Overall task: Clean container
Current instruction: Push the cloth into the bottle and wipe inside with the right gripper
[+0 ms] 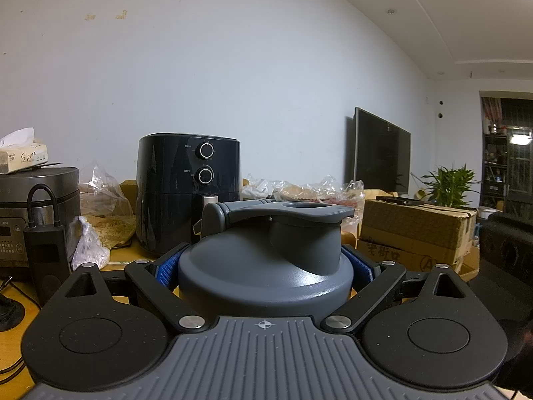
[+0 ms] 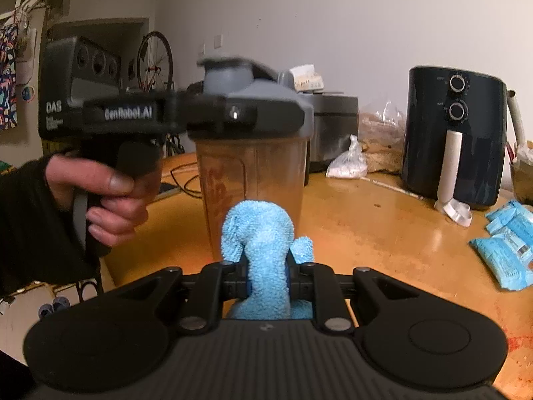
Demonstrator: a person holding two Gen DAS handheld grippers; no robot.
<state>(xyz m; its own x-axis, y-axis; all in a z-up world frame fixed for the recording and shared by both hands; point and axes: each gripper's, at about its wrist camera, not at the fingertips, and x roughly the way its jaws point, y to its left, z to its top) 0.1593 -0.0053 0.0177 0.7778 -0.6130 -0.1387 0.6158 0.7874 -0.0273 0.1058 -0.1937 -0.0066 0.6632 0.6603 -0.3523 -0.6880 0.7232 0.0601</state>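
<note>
The container is a shaker bottle (image 2: 256,170) with a see-through brownish cup and a grey flip-top lid (image 1: 266,266). My left gripper (image 1: 265,266) is shut on that lid, its blue pads (image 1: 166,268) pressed against both sides. From the right wrist view, the left gripper (image 2: 233,113) holds the bottle upright by the lid, a hand (image 2: 100,193) around its handle. My right gripper (image 2: 266,275) is shut on a light blue cloth (image 2: 263,243), bunched up just in front of the cup's lower wall. Whether cloth and cup touch I cannot tell.
A yellow-brown round table (image 2: 383,233) carries a black air fryer (image 2: 453,136), a rice cooker (image 2: 333,126) with a tissue box, plastic bags (image 2: 349,163), blue packets (image 2: 503,246) at right and cables. Cardboard boxes (image 1: 416,233), a plant and a TV stand further back.
</note>
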